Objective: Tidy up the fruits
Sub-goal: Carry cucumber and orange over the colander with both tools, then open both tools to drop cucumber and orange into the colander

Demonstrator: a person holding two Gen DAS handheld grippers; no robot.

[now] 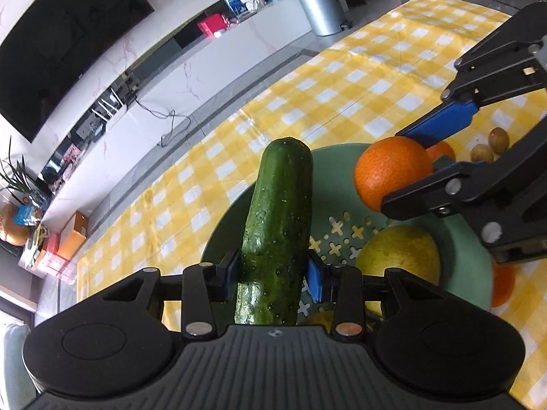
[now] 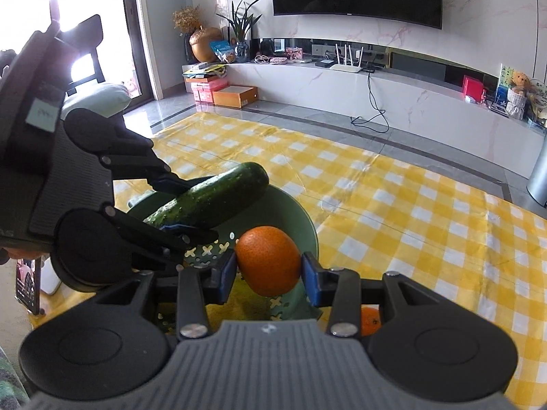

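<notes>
Left gripper (image 1: pixel 273 273): your jaws are closed on the cucumber (image 1: pixel 278 225), clamped low on its length, so most of it sticks out ahead of the fingers.
Cucumber axis: it runs straight forward along your left fingers; in the right wrist view it lies tilted, far end raised, over the near-left part of the bowl (image 2: pixel 301 215).
Right gripper (image 2: pixel 268 273): your jaws are closed on an orange (image 2: pixel 266 259), one blue pad on each side, gripped about its middle.
Orange position: it hangs above the bowl's right side, clear of the floor of the bowl as far as you can judge.
Bowl: green, with cross-shaped holes in its base, on the yellow checked cloth (image 1: pixel 342 102). A pale yellow-green fruit (image 1: pixel 400 256) already lies inside.
Loose fruit: another orange (image 2: pixel 371 319) sits on the cloth just beside the bowl, and two small olive-coloured fruits (image 1: pixel 490 145) lie beyond it.
Key relation: both loads are over the same bowl, and your grippers are near each other, the cucumber tip pointing across the bowl to the left of the orange.
Nearer hand: I judge the right one has the clearer drop, since the orange is compact.
Left pose: level-to-raised, reaching in from the bowl's near side.
Caution: the long cucumber probably needs lowering flat, or it may tip over the rim.
</notes>
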